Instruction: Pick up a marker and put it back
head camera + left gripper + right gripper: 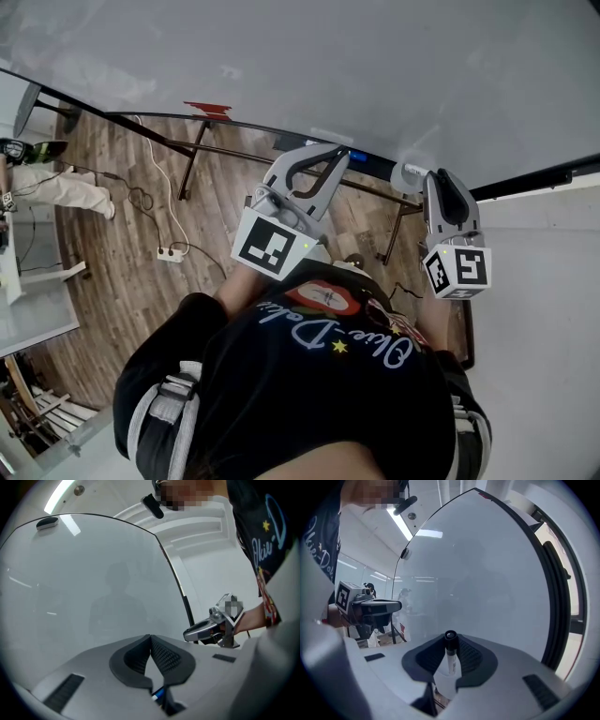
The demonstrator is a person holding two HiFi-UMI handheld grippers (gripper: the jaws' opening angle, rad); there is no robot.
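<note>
Two handheld grippers face a large glossy white board (487,564). The right gripper (451,641) clamps a white marker with a black cap (451,660), its cap end towards the board. The left gripper (151,638) has its jaws pressed together, with nothing between their tips.

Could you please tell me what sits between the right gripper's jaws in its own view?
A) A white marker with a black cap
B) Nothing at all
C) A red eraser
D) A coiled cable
A: in the right gripper view, the right gripper has its jaws closed on a marker with a white barrel, its black cap pointing toward the whiteboard.
</note>
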